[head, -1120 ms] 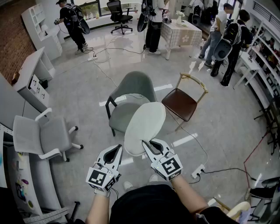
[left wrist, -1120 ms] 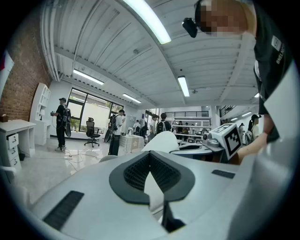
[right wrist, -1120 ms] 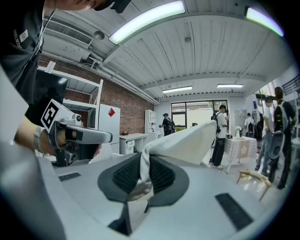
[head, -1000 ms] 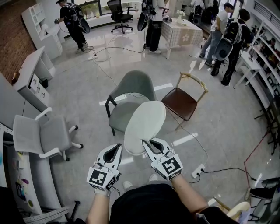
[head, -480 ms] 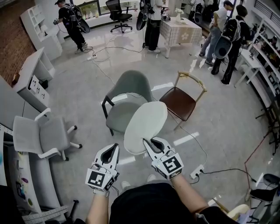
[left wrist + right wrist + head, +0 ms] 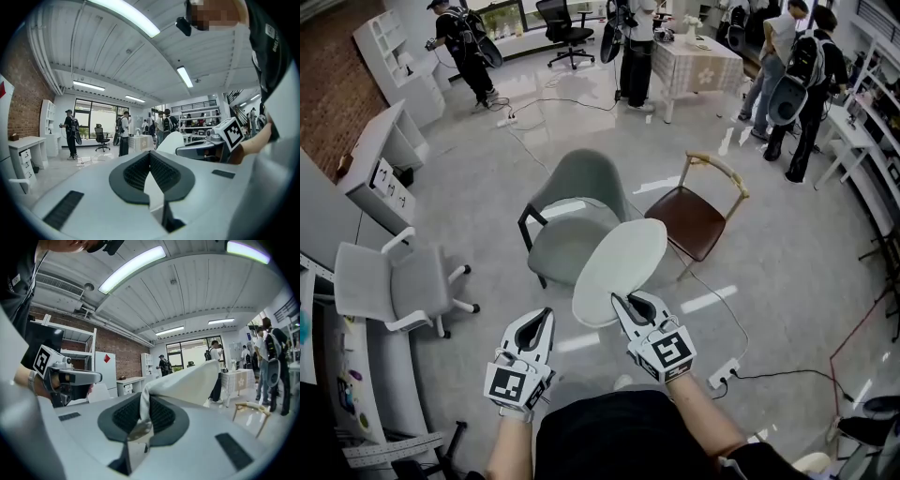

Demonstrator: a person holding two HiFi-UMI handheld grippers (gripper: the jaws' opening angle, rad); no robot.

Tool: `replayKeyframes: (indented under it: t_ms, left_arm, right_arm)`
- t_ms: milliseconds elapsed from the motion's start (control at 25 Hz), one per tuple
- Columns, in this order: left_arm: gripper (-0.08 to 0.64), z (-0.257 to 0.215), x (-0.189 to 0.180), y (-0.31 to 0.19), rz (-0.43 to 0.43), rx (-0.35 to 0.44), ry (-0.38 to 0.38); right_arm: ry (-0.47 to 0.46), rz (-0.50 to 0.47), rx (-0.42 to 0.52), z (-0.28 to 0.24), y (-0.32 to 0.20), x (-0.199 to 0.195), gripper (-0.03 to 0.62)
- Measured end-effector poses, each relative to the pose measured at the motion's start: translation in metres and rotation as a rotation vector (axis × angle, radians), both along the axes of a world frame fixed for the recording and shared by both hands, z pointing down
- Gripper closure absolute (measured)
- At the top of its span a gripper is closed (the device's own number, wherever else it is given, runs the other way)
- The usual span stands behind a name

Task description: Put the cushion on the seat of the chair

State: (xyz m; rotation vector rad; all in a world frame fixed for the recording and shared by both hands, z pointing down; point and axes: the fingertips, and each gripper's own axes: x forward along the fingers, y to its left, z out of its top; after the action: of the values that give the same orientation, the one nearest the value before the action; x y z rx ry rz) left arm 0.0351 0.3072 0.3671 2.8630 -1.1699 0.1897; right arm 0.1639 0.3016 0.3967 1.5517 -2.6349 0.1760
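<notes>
As the left gripper (image 6: 546, 317) sits shut & empty at near left, the right gripper (image 6: 626, 301) pinches the cushion (image 6: 621, 267) by its near edge, held out twd the grey chair (image 6: 581, 180) beyond, its seat (image 6: 555, 249) bare, prob. for laying flat.

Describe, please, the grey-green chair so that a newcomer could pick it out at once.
Mid-floor, just beyond the pale round cushion in the right gripper, two chairs stand side by side. The grey-green chair is the left one: a padded tub shell on black legs, while the wooden-framed chair has a flat brown seat.
</notes>
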Motion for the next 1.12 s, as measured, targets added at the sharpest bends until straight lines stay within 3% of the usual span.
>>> replayKeyframes:
  t_ms: [480, 1120]
  left_arm:
    - [0.549, 0.021, -0.016, -0.049, -0.003, -0.019, 0.006]
    - [0.549, 0.033, -0.089, -0.209, 0.051, -0.058, 0.046]
  right_arm:
    - [0.012, -0.006, -0.021, 0.015, -0.047, -0.015, 0.545]
    - [0.072, 0.050, -0.088, 0.030, -0.188, -0.079, 0.545]
